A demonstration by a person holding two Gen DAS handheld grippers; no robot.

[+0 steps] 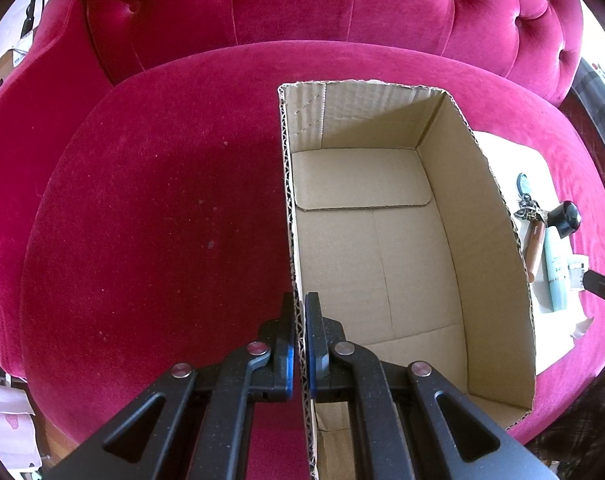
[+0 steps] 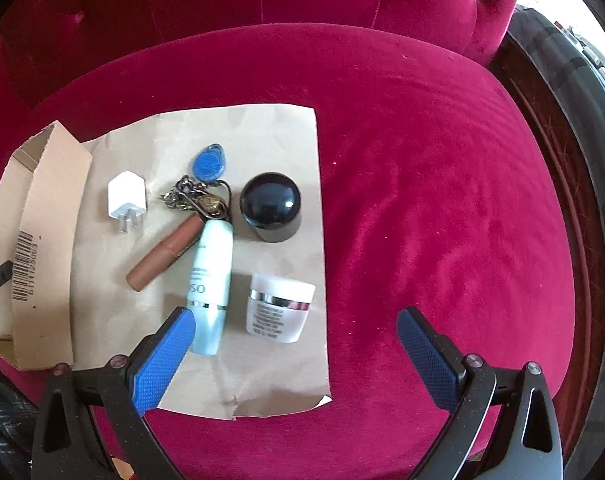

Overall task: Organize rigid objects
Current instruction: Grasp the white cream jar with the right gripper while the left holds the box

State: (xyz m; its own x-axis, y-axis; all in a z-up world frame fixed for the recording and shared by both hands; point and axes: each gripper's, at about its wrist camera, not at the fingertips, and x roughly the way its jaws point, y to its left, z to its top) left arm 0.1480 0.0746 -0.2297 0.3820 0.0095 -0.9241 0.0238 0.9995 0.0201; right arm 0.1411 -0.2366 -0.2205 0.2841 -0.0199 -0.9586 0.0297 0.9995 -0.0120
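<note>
The left gripper [image 1: 301, 320] pinches the box [image 1: 382, 248] wall, one finger inside, one outside. The right gripper [image 2: 294, 328] hangs spread wide over the paper [image 2: 262, 380]; the jar [image 2: 280, 308] lies between its fingers, the tube [image 2: 212, 276] just beside the left pad.

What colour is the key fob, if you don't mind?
Blue key fob, clearest in the right wrist view.

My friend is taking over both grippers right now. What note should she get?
Left gripper: shut on the box wall, steadying it.
Right gripper: open, empty, above the paper.
On the paper beside the box: charger, keys, brown tube, pale tube, black jar, white jar.
Done: nothing is in the box.
Left: probably move all six items in.
</note>
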